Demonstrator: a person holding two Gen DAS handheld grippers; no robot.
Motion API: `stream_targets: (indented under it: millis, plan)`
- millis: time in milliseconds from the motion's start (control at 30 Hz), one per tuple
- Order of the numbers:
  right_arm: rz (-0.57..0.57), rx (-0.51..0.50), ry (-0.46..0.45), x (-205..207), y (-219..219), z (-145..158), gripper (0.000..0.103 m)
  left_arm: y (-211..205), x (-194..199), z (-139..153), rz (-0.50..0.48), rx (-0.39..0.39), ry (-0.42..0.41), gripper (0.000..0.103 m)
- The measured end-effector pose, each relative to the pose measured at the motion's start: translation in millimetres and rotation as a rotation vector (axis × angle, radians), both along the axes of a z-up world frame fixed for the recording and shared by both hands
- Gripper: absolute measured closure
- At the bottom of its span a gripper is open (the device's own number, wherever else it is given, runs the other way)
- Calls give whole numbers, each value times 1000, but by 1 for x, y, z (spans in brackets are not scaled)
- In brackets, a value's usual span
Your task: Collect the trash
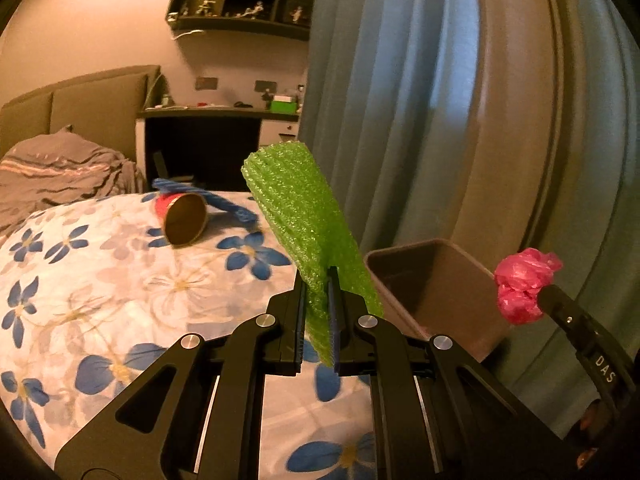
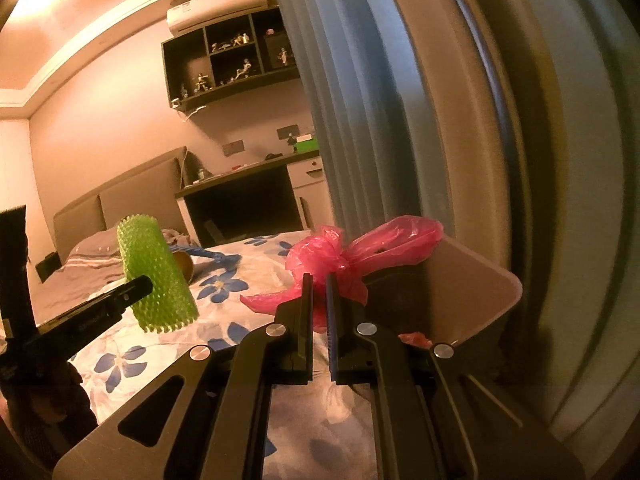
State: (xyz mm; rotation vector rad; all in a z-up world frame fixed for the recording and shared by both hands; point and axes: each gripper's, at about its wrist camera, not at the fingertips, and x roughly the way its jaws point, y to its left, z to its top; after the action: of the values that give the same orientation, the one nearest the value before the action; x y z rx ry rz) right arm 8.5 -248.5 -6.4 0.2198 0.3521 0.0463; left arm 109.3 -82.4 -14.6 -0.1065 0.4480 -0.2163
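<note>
At the bed's (image 1: 100, 280) right edge, the left claw (image 1: 318, 280) grips green wrap (image 1: 296, 216) and the right claw (image 2: 319, 286) pinches a pink bag (image 2: 360, 252) beside the bin (image 1: 436, 280); dropping both in looks next, a cup (image 1: 186, 220) remaining.

The cup (image 1: 185, 220) lies on the bed (image 1: 100, 280), the bin (image 1: 436, 292) to its right.

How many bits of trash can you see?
4: green bubble wrap in the left gripper, pink plastic bag in the right gripper, red cup and blue rope on the bed. More may be hidden.
</note>
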Motion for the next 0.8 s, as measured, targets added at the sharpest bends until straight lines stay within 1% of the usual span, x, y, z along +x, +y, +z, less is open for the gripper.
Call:
stream_targets:
  millis: [133, 233, 800]
  plan:
    - [-18, 0, 3, 3, -9, -2, 96, -18, 4, 0, -36, 11, -8, 94]
    - [-30, -5, 4, 5, -14, -3, 96, -29, 9, 0, -66, 5, -8, 94]
    - [-116, -70, -1, 30, -51, -4, 96, -106, 41, -2, -216, 36, -36, 94]
